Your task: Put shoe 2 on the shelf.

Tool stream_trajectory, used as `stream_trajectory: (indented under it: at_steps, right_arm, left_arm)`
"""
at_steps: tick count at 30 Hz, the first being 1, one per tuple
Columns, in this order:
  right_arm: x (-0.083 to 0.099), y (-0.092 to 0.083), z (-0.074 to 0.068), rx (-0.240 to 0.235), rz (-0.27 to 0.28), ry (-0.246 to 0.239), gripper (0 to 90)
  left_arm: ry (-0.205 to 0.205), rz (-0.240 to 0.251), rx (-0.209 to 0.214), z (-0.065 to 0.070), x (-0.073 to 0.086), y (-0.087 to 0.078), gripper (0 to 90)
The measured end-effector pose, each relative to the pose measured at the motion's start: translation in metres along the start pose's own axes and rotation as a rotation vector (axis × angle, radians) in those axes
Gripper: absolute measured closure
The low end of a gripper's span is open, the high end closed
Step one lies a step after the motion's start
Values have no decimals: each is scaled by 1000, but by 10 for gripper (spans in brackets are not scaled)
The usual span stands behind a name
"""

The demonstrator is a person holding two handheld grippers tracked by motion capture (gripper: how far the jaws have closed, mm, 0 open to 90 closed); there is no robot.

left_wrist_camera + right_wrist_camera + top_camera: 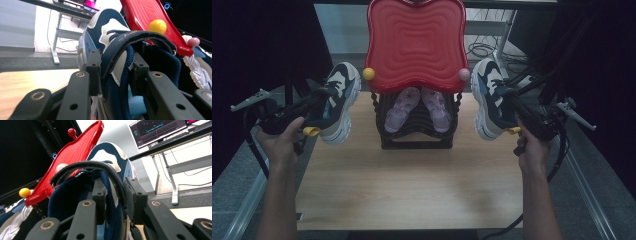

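Observation:
Two navy, white and light-blue sneakers hang in the air on either side of a black shoe rack [416, 142]. My left gripper [319, 100] is shut on the heel collar of the left sneaker [339, 100], with the jaws pinching its padded wall and strap [117, 72]. My right gripper [508, 107] is shut on the collar of the right sneaker [488, 97]; the same pinch on the collar [113, 195] appears in the right gripper view. Both toes point away from me. A pair of translucent purple sandals [417, 107] lies on the rack's lower shelf.
A red wavy tray top [416, 45] crowns the rack, with a yellow knob [368, 74] and a pink knob [464, 74] at its front corners, close to each sneaker. The wooden table [412, 185] stretches in front. A desk with a monitor [157, 132] stands behind.

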State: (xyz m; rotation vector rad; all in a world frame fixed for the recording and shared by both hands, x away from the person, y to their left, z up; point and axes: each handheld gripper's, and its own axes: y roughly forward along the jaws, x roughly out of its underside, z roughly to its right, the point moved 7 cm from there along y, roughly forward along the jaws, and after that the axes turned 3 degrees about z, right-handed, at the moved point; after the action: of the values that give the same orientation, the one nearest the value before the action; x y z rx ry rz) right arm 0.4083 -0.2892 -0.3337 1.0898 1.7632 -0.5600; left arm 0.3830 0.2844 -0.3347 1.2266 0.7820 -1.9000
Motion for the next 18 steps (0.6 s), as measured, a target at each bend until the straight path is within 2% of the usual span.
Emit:
stream_trajectory:
  at_steps: [7, 11, 18]
  right_arm:
    - [-11, 2, -1, 9, 9, -10, 717]
    - [-22, 6, -8, 3, 21, -19, 716]
    - [-40, 12, -21, -8, 34, -46, 716]
  left_arm:
    - [-3, 11, 3, 1, -12, 1, 672]
    - [23, 16, -4, 5, -26, 4, 672]
    - [28, 33, 4, 10, -44, 7, 672]
